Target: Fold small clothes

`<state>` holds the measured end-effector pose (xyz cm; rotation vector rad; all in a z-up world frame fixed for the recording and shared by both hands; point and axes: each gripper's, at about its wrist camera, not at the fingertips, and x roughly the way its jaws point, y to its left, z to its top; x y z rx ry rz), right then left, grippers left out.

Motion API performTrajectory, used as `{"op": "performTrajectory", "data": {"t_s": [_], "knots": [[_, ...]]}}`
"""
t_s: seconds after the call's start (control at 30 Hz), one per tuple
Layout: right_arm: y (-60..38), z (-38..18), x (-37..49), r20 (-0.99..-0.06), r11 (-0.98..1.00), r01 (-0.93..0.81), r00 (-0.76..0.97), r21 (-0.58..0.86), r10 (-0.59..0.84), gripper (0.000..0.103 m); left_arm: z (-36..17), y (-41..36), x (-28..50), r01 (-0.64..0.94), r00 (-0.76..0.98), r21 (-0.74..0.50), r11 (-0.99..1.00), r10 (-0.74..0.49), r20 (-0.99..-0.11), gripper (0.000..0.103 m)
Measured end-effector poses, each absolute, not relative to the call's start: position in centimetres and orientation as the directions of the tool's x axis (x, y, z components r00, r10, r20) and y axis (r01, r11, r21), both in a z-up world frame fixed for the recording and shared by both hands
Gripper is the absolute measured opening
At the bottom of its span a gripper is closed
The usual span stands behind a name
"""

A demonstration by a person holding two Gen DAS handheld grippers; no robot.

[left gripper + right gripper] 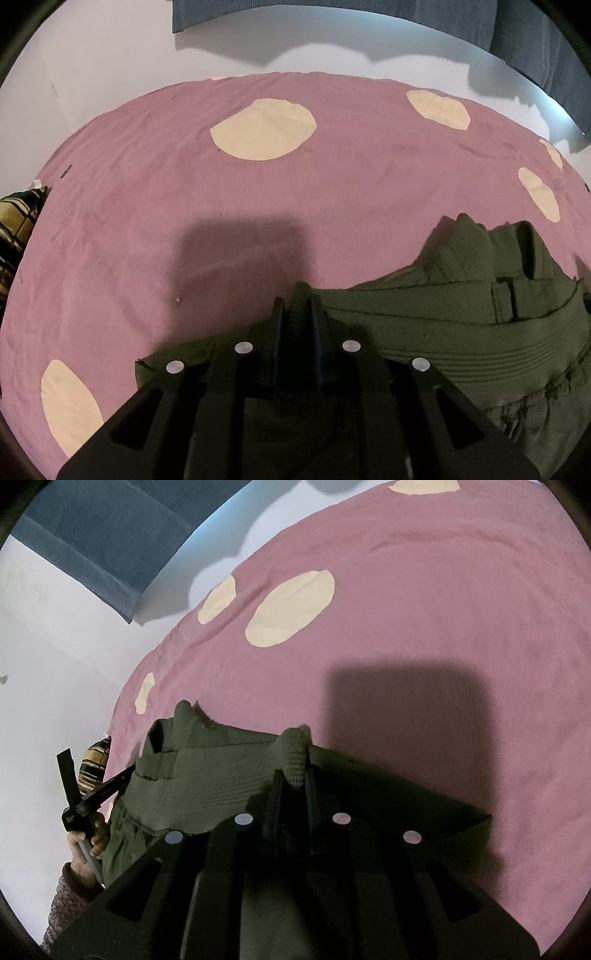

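Observation:
A small olive-green garment point(461, 317) with a ribbed waistband lies bunched on a pink sheet with cream dots point(221, 206). My left gripper point(298, 306) is shut on a ribbed corner of the waistband at the garment's left end. In the right wrist view the same garment point(192, 786) spreads to the left, and my right gripper point(293, 775) is shut on another ribbed corner that sticks up between its fingers. The left gripper point(122, 777) shows there at the far left, held by a hand point(90, 834), its tips against the cloth.
The pink sheet point(443, 627) covers the bed, with white wall behind it. A blue-grey cloth point(369, 22) hangs at the top of the left wrist view and also as blue-grey cloth point(110, 535). A yellow plaid fabric point(18, 221) sits at the bed's left edge.

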<state>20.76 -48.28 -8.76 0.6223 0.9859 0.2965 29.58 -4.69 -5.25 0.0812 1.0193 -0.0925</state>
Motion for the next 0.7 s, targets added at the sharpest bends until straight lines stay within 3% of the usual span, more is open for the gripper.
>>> {"op": "performTrajectory", "data": {"t_s": [0.43,0.47,0.53,0.6,0.67,0.7], "knots": [[-49.1,-8.8,20.7,-0.651,0.742,0.061,0.532,0.668,0.542,0.013,-4.8,-4.3,29.5,0.110,0.522,0.009,0.994,-0.050,-0.851,0.021],[-49.3,-8.7,20.5,-0.652,0.741,0.070,0.535,0.668,0.538,0.016,-4.4,-4.0,29.4,0.099,0.525,-0.012,0.995,-0.062,-0.849,0.024],[-49.7,-8.3,20.0,-0.663,0.753,0.089,0.548,0.652,0.510,0.021,-3.7,-3.5,29.1,0.081,0.528,-0.052,0.995,-0.087,-0.845,0.040],[-50.5,-7.8,19.2,-0.693,0.776,0.134,0.562,0.616,0.452,0.036,-2.5,-2.6,28.2,0.078,0.547,-0.101,0.992,-0.127,-0.828,0.051],[-51.5,-7.6,18.3,-0.721,0.793,0.185,0.568,0.581,0.396,0.036,-1.3,-1.8,27.0,0.082,0.570,-0.110,0.991,-0.137,-0.810,0.059],[-52.3,-7.4,17.8,-0.726,0.791,0.204,0.572,0.577,0.381,0.036,-0.7,-1.4,26.4,0.084,0.579,-0.109,0.990,-0.138,-0.804,0.068]]}}
